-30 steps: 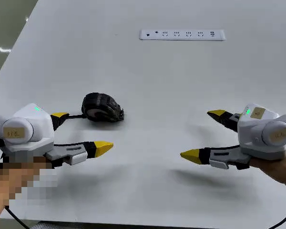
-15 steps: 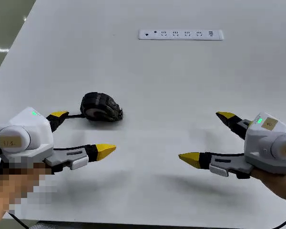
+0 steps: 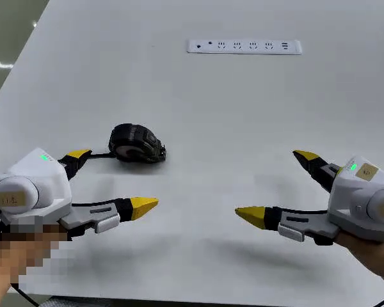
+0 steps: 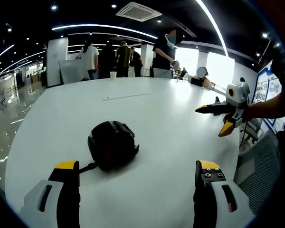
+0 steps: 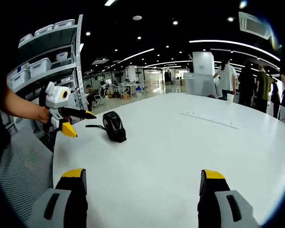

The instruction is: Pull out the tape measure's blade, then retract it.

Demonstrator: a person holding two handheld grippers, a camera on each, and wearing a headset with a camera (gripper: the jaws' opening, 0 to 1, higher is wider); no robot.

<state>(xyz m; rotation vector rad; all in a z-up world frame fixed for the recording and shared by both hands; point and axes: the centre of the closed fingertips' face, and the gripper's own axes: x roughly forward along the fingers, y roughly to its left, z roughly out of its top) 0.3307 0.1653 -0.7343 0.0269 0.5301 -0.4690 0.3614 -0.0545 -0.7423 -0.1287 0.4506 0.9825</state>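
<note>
A: Two grippers, both with nothing in them. The left gripper [image 3: 115, 179] sits at eight o'clock in the head view, its yellow-tipped jaws spread wide over bare tabletop.

B: And the other one?

A: The right gripper [image 3: 273, 183] is at four o'clock, jaws just as wide apart and pointing inward toward the left one. The two are well apart.

B: Where is the thing to be worked on?

A: The black, round-cased tape measure [image 3: 136, 143] lies on the plain white table [image 3: 211, 96] at about nine o'clock from the table's middle, just beyond the left gripper's far jaw. In the left gripper view it lies ahead between the two jaws, nearer the eleven o'clock one.

B: Is anything touching it?

A: A thin black strap [image 3: 101, 155] runs from its case toward that jaw's tip. Whether strap and tip meet, I cannot tell. The case itself lies free.

B: Anything else on the table?

A: A long white power strip [image 3: 244, 46] lies flat at twelve o'clock, well apart from the tape measure. In the right gripper view the tape measure is at ten o'clock, near the left gripper.
</note>
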